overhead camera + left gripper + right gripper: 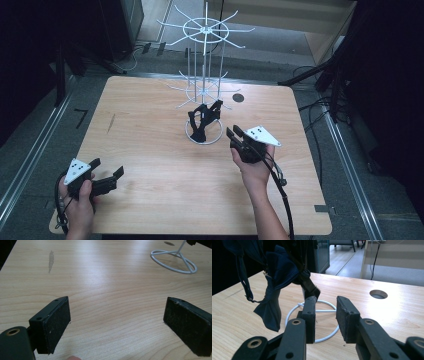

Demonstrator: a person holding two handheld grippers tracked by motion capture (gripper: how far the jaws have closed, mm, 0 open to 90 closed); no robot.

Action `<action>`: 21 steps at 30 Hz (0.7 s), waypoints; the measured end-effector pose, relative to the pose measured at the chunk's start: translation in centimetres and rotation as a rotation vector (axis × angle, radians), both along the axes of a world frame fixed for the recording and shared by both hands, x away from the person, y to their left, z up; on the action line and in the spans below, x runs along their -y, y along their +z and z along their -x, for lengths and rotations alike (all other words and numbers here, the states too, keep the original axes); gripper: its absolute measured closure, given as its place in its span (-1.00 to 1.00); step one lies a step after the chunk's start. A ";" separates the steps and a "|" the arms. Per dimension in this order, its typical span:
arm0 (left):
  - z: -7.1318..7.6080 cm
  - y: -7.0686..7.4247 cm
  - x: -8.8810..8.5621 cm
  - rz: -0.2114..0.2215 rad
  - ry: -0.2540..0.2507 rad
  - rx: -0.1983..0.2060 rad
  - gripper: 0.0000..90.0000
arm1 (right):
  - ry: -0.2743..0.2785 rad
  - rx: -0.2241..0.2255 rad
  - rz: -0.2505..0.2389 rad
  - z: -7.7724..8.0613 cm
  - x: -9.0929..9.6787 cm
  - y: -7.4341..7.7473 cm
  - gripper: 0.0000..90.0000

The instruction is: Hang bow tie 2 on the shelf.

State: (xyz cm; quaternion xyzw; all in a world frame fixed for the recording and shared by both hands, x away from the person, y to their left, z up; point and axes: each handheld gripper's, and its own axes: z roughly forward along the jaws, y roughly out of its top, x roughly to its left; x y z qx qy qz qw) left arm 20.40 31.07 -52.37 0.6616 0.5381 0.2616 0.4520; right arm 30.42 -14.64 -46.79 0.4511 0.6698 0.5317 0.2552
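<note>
A white wire hanging rack point(205, 32) stands at the back middle of the wooden table point(150, 150) on a ring base point(190, 134). A dark navy cloth piece with straps point(202, 120) hangs from its lower hooks. My right gripper point(233, 131) sits just right of the ring base and points at it. In the right gripper view its jaws point(325, 302) stand a little apart with nothing between them, and the cloth point(274, 285) dangles ahead at the left, one strap end just above the left jaw. My left gripper point(107, 167) rests near the table's front left corner, wide open point(117, 320) and empty.
A round hole point(238, 97) is cut in the table behind the rack. A faint dark streak point(111, 122) marks the wood at the left. Cables and dark equipment line the floor to the right, and metal rails run along the left.
</note>
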 end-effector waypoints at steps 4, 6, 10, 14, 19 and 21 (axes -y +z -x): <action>0.0 0.0 0.0 0.000 -0.001 0.000 -0.82 | -0.003 -0.008 0.002 0.1 0.5 -0.3 0.41; 0.0 0.0 0.0 0.000 0.000 0.000 -0.82 | -0.007 -0.008 0.008 0.1 0.6 -0.3 0.40; 0.0 0.0 0.0 0.000 0.000 0.000 -0.82 | -0.006 -0.018 0.013 0.4 1.3 -0.6 0.33; 0.0 0.0 0.0 0.000 -0.001 -0.001 -0.82 | -0.002 -0.018 0.019 0.7 2.0 -0.8 0.14; 0.0 0.0 0.0 -0.002 0.000 -0.003 -0.82 | -0.001 -0.042 0.032 1.2 2.9 -1.2 -0.31; 0.0 0.0 0.0 -0.002 0.001 -0.001 -0.82 | 0.005 -0.047 0.038 1.4 3.1 -1.4 -0.39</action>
